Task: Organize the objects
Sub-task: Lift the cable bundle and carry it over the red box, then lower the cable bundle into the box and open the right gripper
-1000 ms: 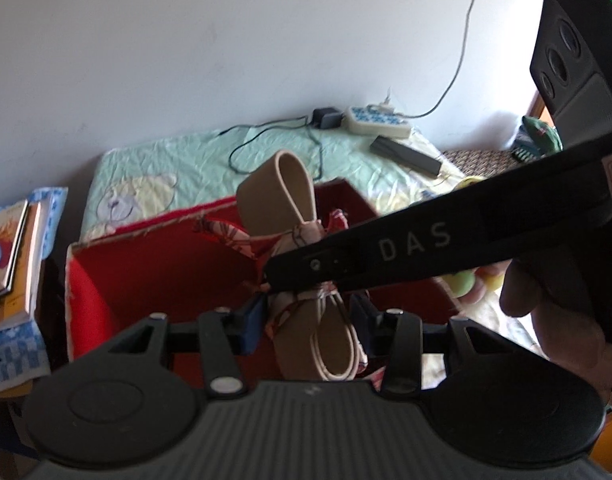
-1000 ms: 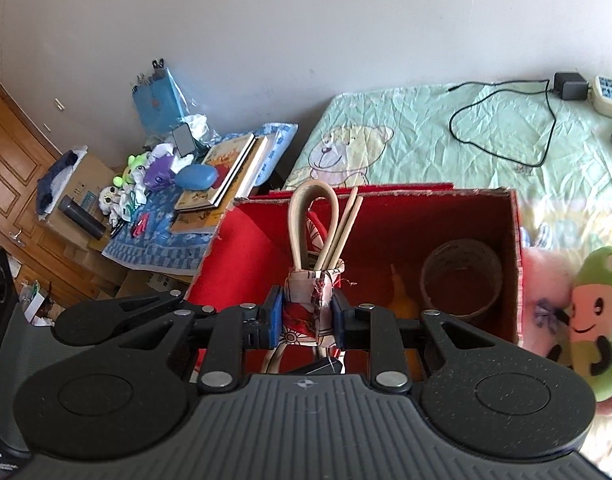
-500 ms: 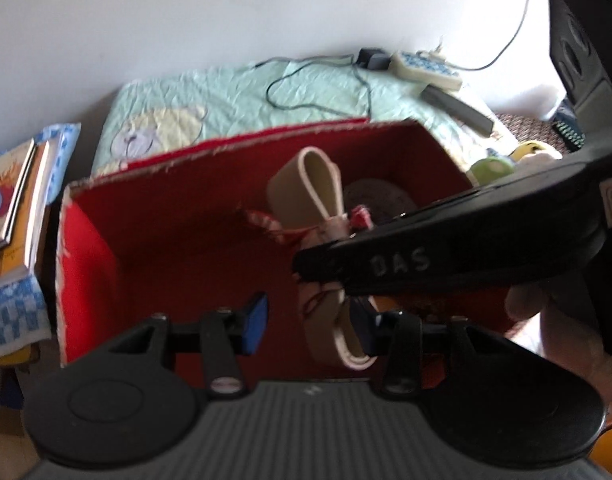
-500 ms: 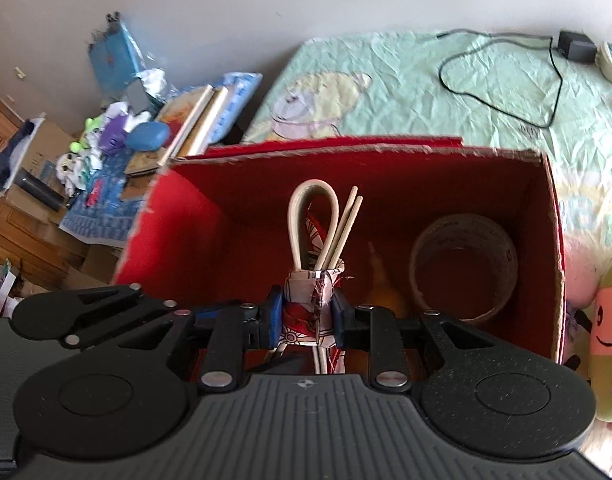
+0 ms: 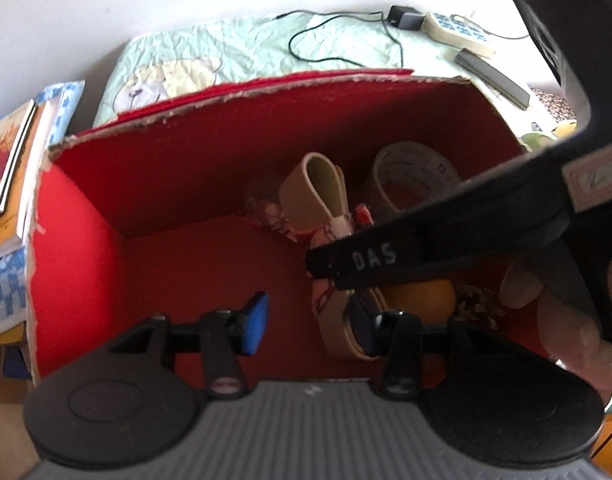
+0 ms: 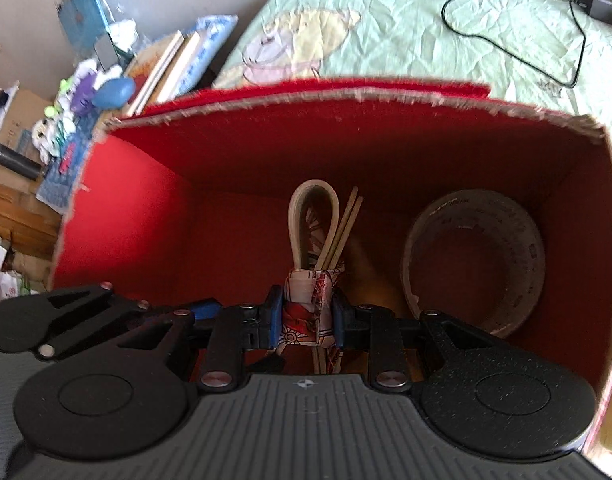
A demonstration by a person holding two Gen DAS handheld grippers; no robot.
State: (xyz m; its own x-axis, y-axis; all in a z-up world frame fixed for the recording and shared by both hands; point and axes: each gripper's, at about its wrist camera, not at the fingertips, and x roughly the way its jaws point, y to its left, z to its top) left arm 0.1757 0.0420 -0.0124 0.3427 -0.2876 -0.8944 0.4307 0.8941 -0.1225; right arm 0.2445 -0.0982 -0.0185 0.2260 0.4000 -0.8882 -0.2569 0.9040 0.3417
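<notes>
Bundle (image 6: 307, 312) clamped in right gripper (image 6: 306, 320) — inside box (image 6: 146, 200)

l gripper (image 5: 307, 322) jaws wide apart over red box (image 5: 82, 240). r gripper (image 5: 329, 264) reaches in from right, clamping cloth-tied beige strap bundle (image 5: 317, 200). tape roll (image 5: 413, 168) behind, yellow obj (image 5: 421, 300) beside. hand (image 5: 577, 320) at right edge.
</notes>
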